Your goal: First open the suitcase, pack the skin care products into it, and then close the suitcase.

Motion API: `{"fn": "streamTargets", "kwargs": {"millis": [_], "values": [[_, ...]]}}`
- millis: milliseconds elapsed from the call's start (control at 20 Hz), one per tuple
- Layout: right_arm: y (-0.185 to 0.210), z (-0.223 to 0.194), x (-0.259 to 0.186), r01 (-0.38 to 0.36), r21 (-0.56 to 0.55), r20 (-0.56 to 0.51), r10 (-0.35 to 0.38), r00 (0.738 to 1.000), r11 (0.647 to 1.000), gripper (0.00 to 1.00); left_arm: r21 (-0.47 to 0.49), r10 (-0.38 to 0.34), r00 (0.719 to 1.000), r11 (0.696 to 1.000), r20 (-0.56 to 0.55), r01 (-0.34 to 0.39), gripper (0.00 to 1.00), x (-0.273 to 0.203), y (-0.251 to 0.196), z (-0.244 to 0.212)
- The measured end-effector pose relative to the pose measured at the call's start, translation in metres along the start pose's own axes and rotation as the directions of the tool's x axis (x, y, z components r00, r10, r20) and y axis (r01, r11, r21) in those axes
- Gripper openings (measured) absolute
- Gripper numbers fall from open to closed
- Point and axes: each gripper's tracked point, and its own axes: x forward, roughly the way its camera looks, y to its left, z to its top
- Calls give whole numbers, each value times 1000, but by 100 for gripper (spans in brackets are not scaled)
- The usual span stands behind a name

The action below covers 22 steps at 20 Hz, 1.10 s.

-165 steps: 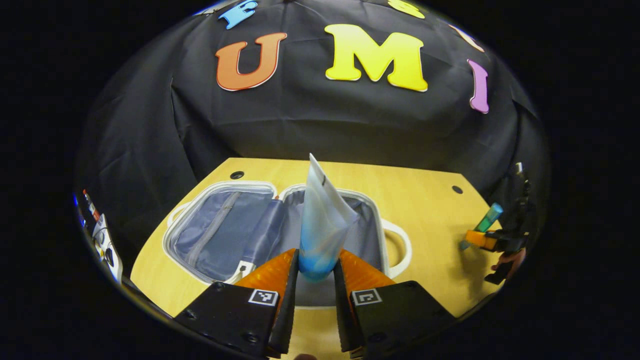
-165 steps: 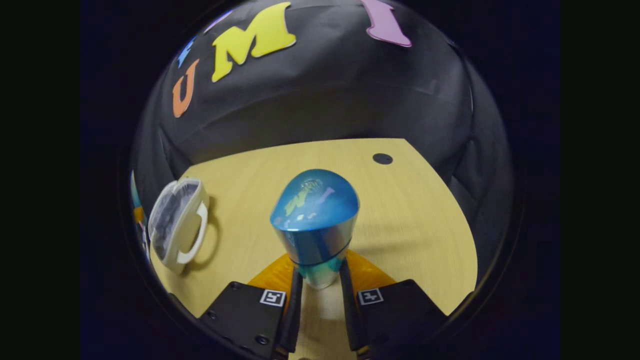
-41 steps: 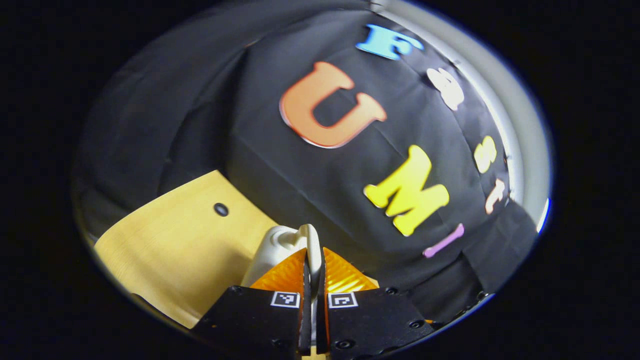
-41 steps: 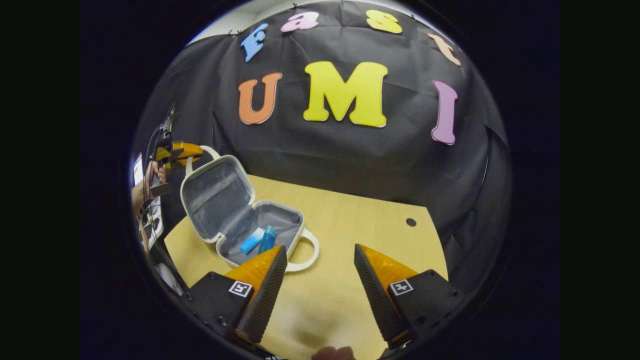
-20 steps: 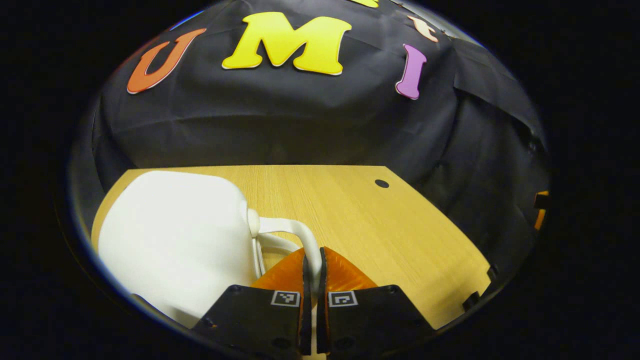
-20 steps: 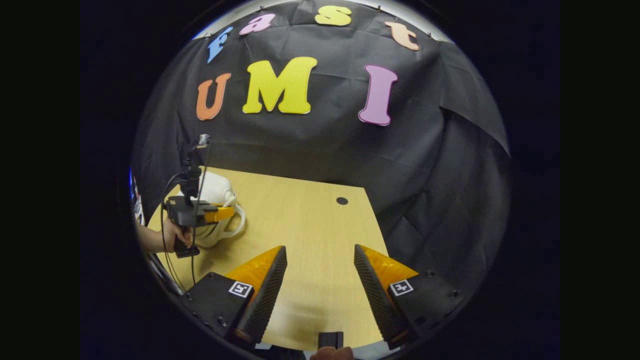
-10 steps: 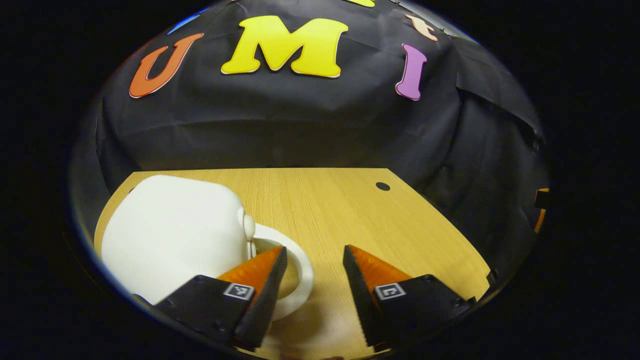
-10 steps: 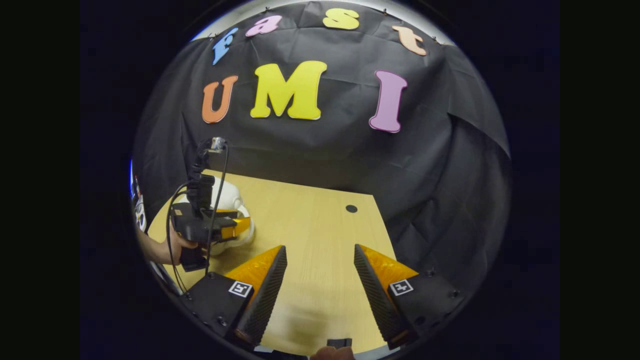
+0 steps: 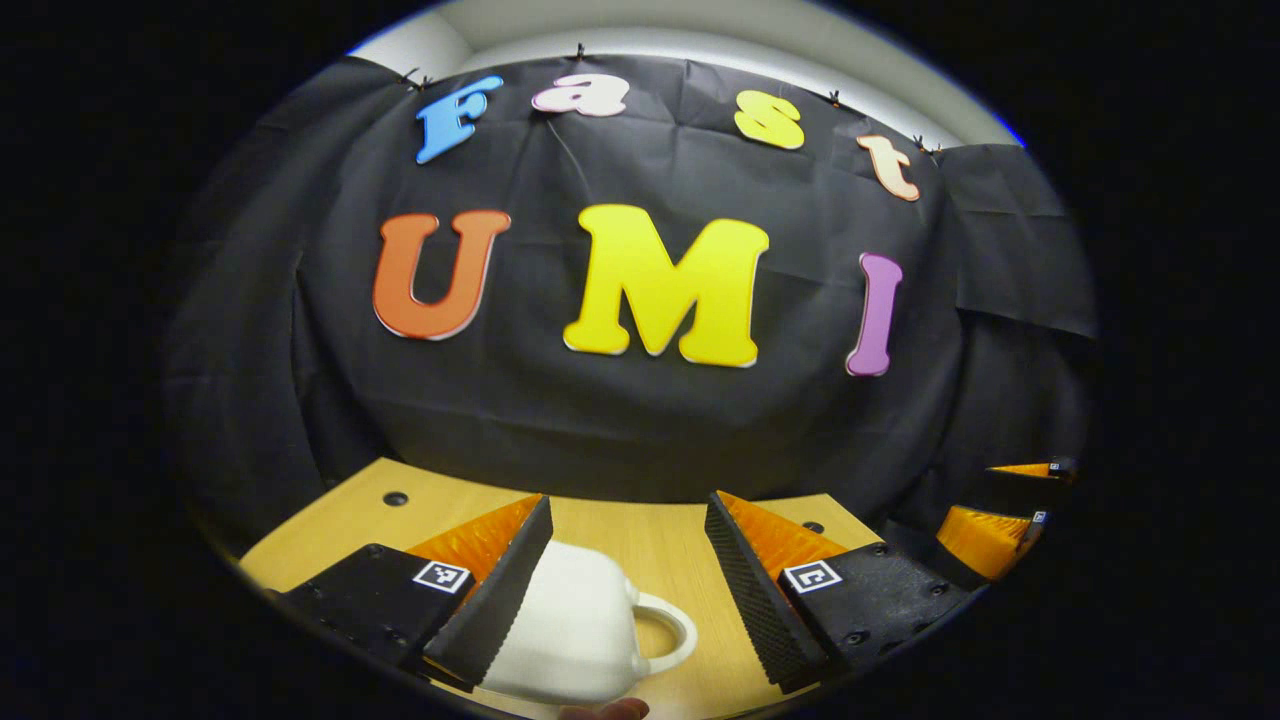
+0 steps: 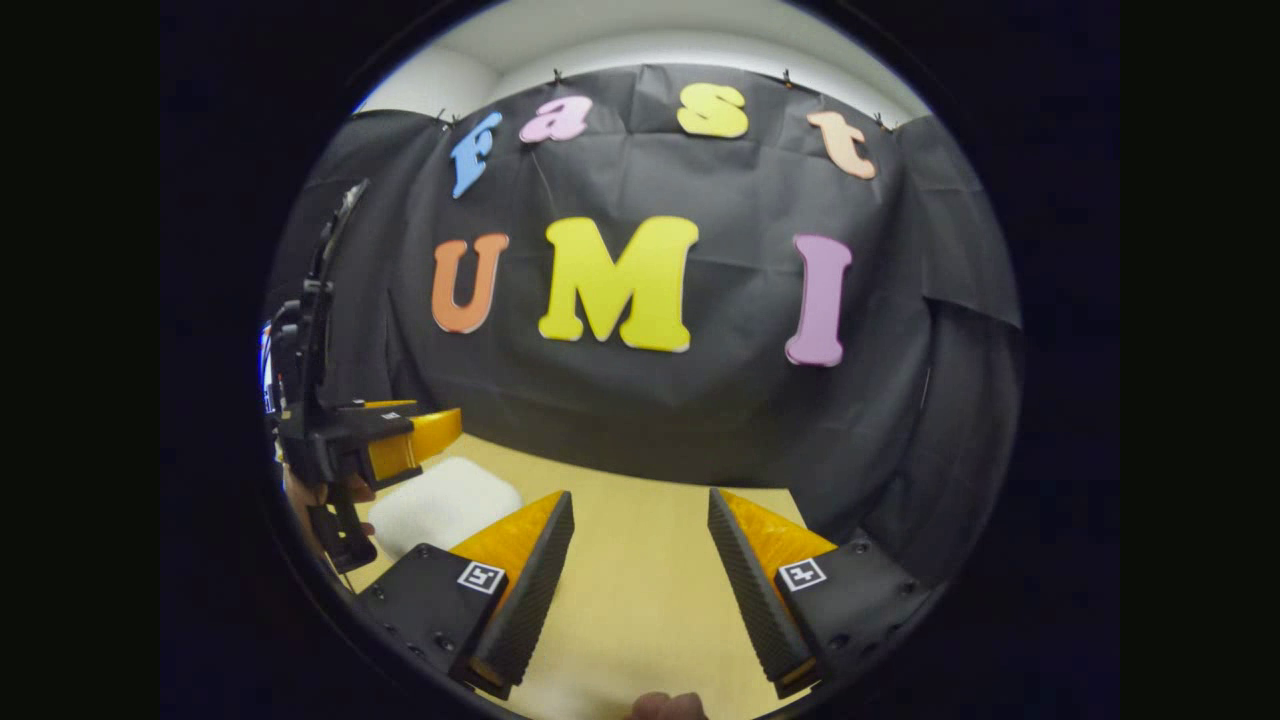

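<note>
Between the spread jaws of the left gripper (image 9: 625,590), in the left gripper view, nothing is held: the two fingers stand wide apart and lifted clear of the counter (image 9: 340,515). Below and just past them lies the suitcase (image 9: 570,635), a white shell with its lid down, its looped handle (image 9: 668,633) sticking out to one side and untouched. I can see no seam gaping on the side that shows, so it looks shut, though whether a zip or catch has been done up is too small to tell.

The right gripper (image 10: 640,560), in its own view, is likewise wide and empty, hovering over bare wood. Off to its left the left gripper appears again, raised above the white case, with a hand (image 10: 325,495) on its grip.

No bottles or tubes lie out on the parts of the counter that show, which fits them being inside the case, but the closed lid hides that and I cannot confirm it.

By my reading the task is at or near its end: opening and packing appear done and the lid is down. What may be left is only a check that the case is properly closed and drawing both grippers away.
</note>
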Motion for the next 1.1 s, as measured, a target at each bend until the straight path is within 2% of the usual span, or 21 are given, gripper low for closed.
{"fn": "streamTargets", "kwargs": {"millis": [150,350,500,600,1100], "values": [[21,27,8,5,34,90,-8,996,999,81,19,55,996,998,66,-56,98,-20,24,31],[37,49,9,35,49,172,-43,984,998,80,34,51,994,998,95,-55,98,-36,31,39],[51,48,9,27,42,171,-34,985,999,81,53,27,993,998,111,-33,98,-44,31,43],[60,48,9,13,40,165,-20,986,999,81,72,32,993,997,114,-40,98,-48,39,44],[87,47,5,-25,5,150,24,988,1000,81,52,52,993,997,102,-57,98,-57,53,46]]}}
